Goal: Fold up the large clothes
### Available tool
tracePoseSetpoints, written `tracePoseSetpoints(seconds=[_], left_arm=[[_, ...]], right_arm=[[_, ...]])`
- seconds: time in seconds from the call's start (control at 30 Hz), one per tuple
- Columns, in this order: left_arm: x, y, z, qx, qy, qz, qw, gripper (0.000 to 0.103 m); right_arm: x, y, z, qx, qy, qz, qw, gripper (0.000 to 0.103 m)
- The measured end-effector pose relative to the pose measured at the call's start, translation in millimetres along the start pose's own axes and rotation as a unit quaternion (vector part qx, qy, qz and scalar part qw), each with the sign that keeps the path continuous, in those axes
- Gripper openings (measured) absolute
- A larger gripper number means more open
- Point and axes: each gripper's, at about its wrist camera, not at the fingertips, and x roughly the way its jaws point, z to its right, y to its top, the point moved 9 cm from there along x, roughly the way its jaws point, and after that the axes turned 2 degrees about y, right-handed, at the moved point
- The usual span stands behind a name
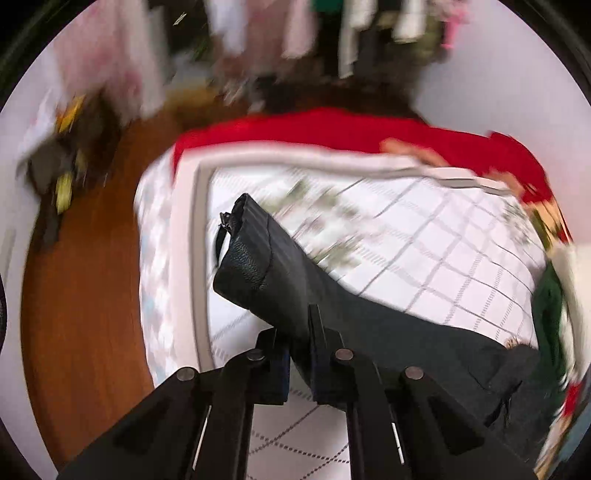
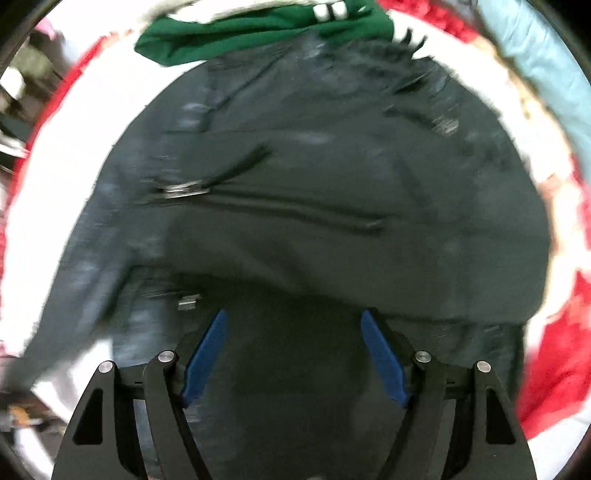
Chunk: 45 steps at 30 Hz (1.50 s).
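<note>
Bed (image 1: 424,236): white checked cover, red blanket (image 1: 332,129) along far edge; background blurred, not legible. Dark jacket (image 2: 314,177): spread across bed, fills right wrist view, lower hem hidden behind tongs; zipper smeared by blur. Green garment (image 2: 258,33) beyond jacket, cut off by frame. Left tongs (image 1: 299,354): clamped on jacket sleeve, cuff lifted off bed. Right tongs (image 2: 293,354): spread wide over jacket, gripping nothing.

A bed (image 1: 424,240) with a white checked cover stands on a brown wooden floor (image 1: 81,295); blurred clothes (image 1: 295,33), seemingly hanging, line the far wall.
</note>
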Motion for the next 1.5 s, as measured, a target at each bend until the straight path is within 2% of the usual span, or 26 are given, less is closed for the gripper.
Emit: tracePoseSetpoints(seconds=[0.1,0.2,0.3,0.33,0.4,0.43,0.47,0.5,0.53,0.6,0.67,0.7,0.73,0.77,0.8,0.9,1.03,1.13,1.23,1.27,1.3,1.33,1.37,1.4,1.43,1.5], left_arm=[[-27,16,31,0.078,0.002,0.053,0.9955,0.004],[-45,25,65,0.15,-0.003,0.099,0.9838,0.004],[-64,25,103,0.218,-0.012,0.142,0.9653,0.004],[-71,22,121,0.245,-0.02,0.158,0.9563,0.003],[-80,14,148,0.281,-0.04,0.172,0.9433,0.003],[-87,4,172,0.31,-0.057,0.179,0.932,0.003],[-92,-4,188,0.325,-0.072,0.181,0.9254,0.003],[-100,-20,212,0.35,-0.096,0.182,0.9137,0.003],[-105,-30,228,0.365,-0.111,0.182,0.9064,0.003],[-119,-65,270,0.406,-0.156,0.175,0.8831,0.003],[-130,-115,314,0.451,-0.206,0.152,0.855,0.003],[-134,-133,329,0.462,-0.224,0.141,0.8466,0.003],[-139,-159,345,0.478,-0.247,0.124,0.8339,0.003],[-142,-190,362,0.501,-0.264,0.107,0.8173,0.003],[-143,-211,372,0.515,-0.273,0.098,0.8066,0.003],[-148,-287,397,0.562,-0.304,0.062,0.7669,0.003],[-146,-343,408,0.595,-0.313,0.017,0.7402,0.005],[-139,-371,411,0.613,-0.299,-0.011,0.7309,0.008],[-132,-376,401,0.617,-0.297,-0.034,0.7278,0.013],[-130,-374,399,0.614,-0.3,-0.041,0.7291,0.016],[-127,-371,398,0.611,-0.301,-0.047,0.7309,0.032],[-124,-365,393,0.606,-0.302,-0.052,0.7344,0.073],[-120,-356,387,0.6,-0.295,-0.056,0.7417,0.095],[-114,-345,380,0.591,-0.286,-0.056,0.7522,0.103],[-109,-338,373,0.584,-0.282,-0.057,0.7586,0.103],[-92,-306,348,0.561,-0.256,-0.058,0.7847,0.103]], right_arm=[[-4,9,8,-0.024,-0.056,0.023,0.998,0.077],[-7,16,13,-0.034,-0.076,0.035,0.996,0.077],[-8,20,22,-0.023,-0.068,0.036,0.997,0.077],[-7,21,27,-0.014,-0.063,0.034,0.997,0.077],[-5,23,40,0.004,-0.054,0.032,0.998,0.077],[-5,23,49,0.018,-0.048,0.03,0.998,0.077],[-6,23,58,0.029,-0.045,0.029,0.998,0.077],[-7,21,70,0.044,-0.044,0.028,0.998,0.077],[-8,19,84,0.06,-0.042,0.027,0.997,0.077],[-10,13,111,0.092,-0.035,0.023,0.995,0.077],[-11,5,143,0.123,-0.032,0.017,0.992,0.077],[-10,-2,161,0.14,-0.028,0.011,0.99,0.077],[-11,-9,178,0.157,-0.025,0.005,0.987,0.077],[-11,-15,194,0.17,-0.025,0.001,0.985,0.077],[-13,-20,206,0.178,-0.027,0.0,0.984,0.077],[-16,-37,249,0.201,-0.036,-0.006,0.979,0.077],[-13,-60,284,0.219,-0.043,-0.017,0.975,0.077],[-9,-77,296,0.228,-0.038,-0.029,0.972,0.077],[-7,-86,299,0.235,-0.016,-0.035,0.971,0.077],[-7,-88,300,0.238,-0.004,-0.036,0.971,0.077],[-7,-88,301,0.241,0.004,-0.035,0.97,0.077],[-8,-88,302,0.243,0.016,-0.031,0.969,0.077],[-10,-86,303,0.244,0.029,-0.025,0.969,0.077],[-10,-85,307,0.244,0.035,-0.021,0.969,0.077],[-11,-84,310,0.244,0.041,-0.016,0.969,0.077],[-12,-79,314,0.243,0.056,-0.011,0.968,0.077]])
